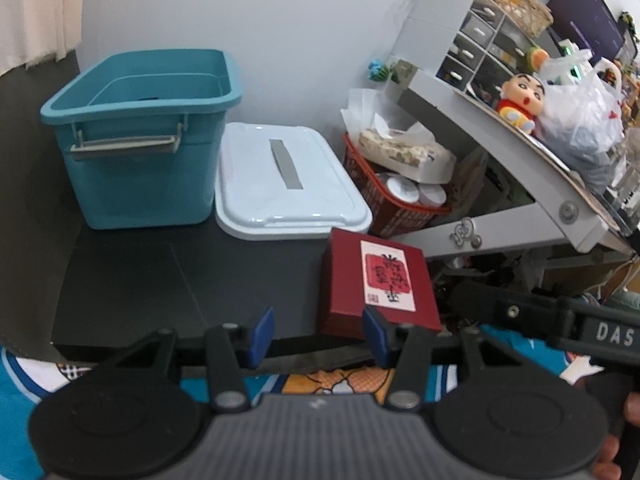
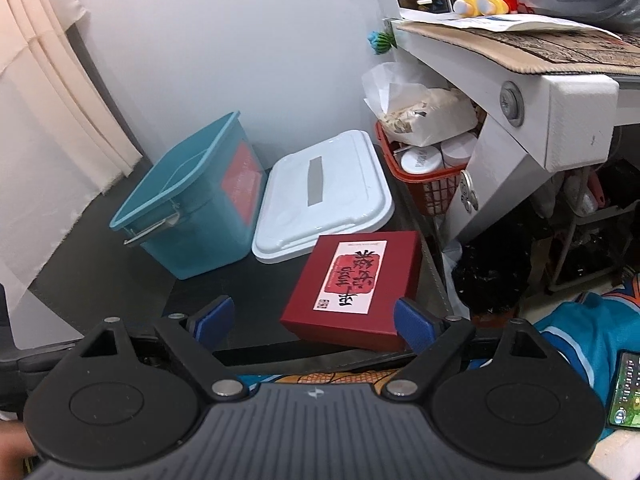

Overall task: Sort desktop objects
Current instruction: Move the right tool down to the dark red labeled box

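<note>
Red cardboard, with a white label printed in red and black, makes up the flat box [image 2: 352, 286] lying near the front edge of the dark desk [image 1: 132, 280]. One of its near corners reaches almost to that edge, and it sits skewed to the desk's front line. Just behind it lies a white lid [image 2: 326, 196] with a grey strip down its middle, flat on the desk, its near rim close to the box's far side. Left of the lid stands an open teal bin [image 1: 140, 136] with a grey latch handle on its near wall; the two stand just beside each other. Right of the lid a red mesh basket [image 2: 428, 184] holds round white tubs and a crumpled bag, tucked under a white shelf stand [image 2: 520, 120] whose slanted leg comes down close to the box's right side.

Bare desk lies in front of the bin and to the left of the box, running to the front edge.

The right gripper [image 2: 316, 320] hangs over the front edge, its blue fingers [image 2: 414, 326] spread wide; one stands at the box's near right corner, the other well left of it, neither pressing on it. The left gripper [image 1: 318, 336] has its fingers [image 1: 262, 334] partly apart with nothing between them, over the desk edge just left of the box.
</note>
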`<state>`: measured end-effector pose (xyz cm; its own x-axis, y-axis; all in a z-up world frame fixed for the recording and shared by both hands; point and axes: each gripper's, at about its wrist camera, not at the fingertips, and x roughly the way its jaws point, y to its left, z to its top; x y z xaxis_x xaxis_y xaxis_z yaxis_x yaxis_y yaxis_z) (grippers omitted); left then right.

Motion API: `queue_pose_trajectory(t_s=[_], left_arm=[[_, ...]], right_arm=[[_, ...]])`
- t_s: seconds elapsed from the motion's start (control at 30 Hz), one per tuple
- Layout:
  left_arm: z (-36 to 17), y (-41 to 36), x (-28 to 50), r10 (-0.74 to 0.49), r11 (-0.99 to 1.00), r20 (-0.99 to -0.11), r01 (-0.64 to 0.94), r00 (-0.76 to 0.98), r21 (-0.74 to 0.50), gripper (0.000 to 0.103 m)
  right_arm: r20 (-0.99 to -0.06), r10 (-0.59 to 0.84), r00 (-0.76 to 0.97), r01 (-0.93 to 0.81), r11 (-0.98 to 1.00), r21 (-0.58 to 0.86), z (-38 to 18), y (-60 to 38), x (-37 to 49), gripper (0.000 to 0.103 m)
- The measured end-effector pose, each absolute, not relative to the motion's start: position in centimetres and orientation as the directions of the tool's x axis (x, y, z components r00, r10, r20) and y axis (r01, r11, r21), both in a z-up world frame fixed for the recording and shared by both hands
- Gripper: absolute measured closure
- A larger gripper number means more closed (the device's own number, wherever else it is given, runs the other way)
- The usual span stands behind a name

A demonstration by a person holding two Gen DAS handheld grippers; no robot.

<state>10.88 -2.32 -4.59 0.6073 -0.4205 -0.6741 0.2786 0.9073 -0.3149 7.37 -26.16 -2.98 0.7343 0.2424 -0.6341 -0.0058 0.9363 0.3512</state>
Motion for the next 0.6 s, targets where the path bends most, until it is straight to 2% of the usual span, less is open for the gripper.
queue_pose_trajectory(t_s=[0.2,0.3,0.6], left_arm=[[-4.3,-2.7,11.0,-0.426,0.905,-0.670,0.290,0.608,-0.312,0.050],[-3.9,-3.0,11.0,-0.426,0.904,-0.667,0.305,0.610,-0.299,0.050],[-3.9,-3.4,11.3,-0.440,0.898,-0.657,0.307,0.612,-0.315,0.050]], right_arm=[[-0.632,0.239,0.738,0.012,0.931,0.366,-2.5,-27.0,7.2,0.012],[-0.626,0.247,0.740,0.005,0.928,0.372,-1.9,-27.5,7.1,0.007],[-0.633,0.262,0.729,-0.031,0.936,0.352,-0.9,-28.3,7.1,0.007]])
